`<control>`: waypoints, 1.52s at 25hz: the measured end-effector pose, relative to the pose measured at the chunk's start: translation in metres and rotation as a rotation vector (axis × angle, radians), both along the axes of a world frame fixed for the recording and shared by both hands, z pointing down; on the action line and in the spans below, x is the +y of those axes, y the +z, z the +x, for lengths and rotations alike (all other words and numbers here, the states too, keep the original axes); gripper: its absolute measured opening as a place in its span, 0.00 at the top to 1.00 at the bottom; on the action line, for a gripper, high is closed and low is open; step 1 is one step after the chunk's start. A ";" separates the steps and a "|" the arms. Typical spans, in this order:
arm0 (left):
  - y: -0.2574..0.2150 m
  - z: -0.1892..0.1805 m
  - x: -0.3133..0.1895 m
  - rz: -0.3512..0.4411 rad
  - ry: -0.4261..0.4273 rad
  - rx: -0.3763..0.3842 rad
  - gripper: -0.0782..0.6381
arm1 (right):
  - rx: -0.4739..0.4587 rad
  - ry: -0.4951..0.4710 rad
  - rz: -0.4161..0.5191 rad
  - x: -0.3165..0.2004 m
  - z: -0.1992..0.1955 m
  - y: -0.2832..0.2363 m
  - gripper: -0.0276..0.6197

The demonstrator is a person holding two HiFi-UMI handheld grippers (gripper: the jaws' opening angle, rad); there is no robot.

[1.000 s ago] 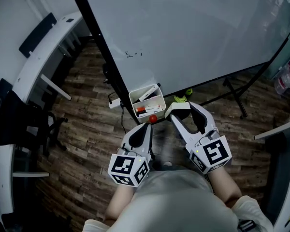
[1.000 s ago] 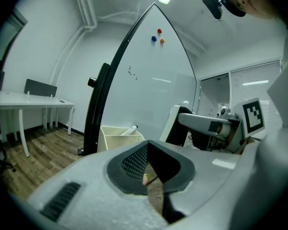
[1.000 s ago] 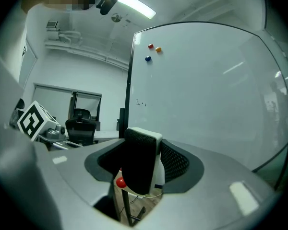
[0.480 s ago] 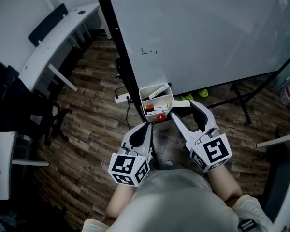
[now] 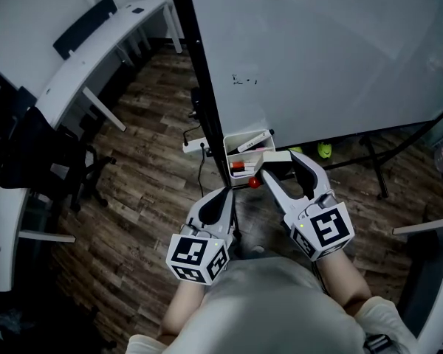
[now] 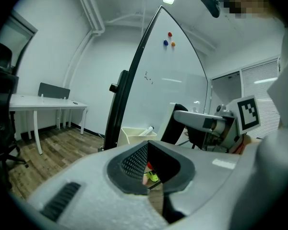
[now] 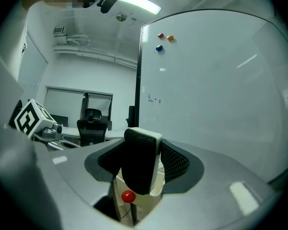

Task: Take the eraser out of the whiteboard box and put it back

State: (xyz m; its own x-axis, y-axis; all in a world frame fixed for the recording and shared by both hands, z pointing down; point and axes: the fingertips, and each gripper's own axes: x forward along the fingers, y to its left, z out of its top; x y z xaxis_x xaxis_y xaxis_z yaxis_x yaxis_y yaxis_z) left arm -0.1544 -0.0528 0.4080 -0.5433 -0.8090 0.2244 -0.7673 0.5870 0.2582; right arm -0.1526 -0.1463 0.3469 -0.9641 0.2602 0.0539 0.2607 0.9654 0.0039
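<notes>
A whiteboard eraser (image 5: 275, 156) with a white back and black felt is clamped between the jaws of my right gripper (image 5: 286, 169). It hovers just right of the white box (image 5: 245, 140) that hangs on the whiteboard's lower edge. That box holds markers, and a red magnet (image 5: 255, 182) sticks to its front. In the right gripper view the eraser (image 7: 140, 162) stands upright, hiding most of the box (image 7: 151, 199) below it. My left gripper (image 5: 223, 192) is shut with nothing in it, just short of the box and below it.
The whiteboard (image 5: 340, 57) on a black stand fills the upper right. Its legs and a power strip (image 5: 199, 145) sit on the wooden floor. A white desk (image 5: 96, 57) and a black office chair (image 5: 37, 157) stand at the left.
Both grippers have drifted closer to the whiteboard box, and the eraser in the right jaws now sits right beside the box. Neither gripper's jaws have changed.
</notes>
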 end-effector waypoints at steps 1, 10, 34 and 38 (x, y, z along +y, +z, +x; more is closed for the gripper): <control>0.000 -0.001 0.001 0.000 -0.004 0.001 0.89 | 0.000 -0.004 0.000 0.000 -0.002 0.000 0.60; 0.000 -0.013 0.007 0.000 -0.036 0.004 0.89 | 0.006 -0.030 0.002 0.004 -0.019 0.002 0.60; 0.005 -0.036 0.012 -0.002 -0.081 0.019 0.89 | 0.071 -0.057 0.000 0.008 -0.046 0.033 0.60; 0.006 -0.037 0.011 -0.003 -0.087 0.021 0.89 | 0.088 -0.063 0.002 0.008 -0.048 0.040 0.60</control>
State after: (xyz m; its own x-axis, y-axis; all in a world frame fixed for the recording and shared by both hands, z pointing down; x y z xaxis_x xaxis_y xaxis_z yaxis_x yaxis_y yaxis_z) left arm -0.1915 -0.0416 0.4136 -0.6070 -0.7580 0.2388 -0.7077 0.6522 0.2717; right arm -0.2005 -0.1380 0.3873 -0.9373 0.3197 0.1385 0.3202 0.9471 -0.0195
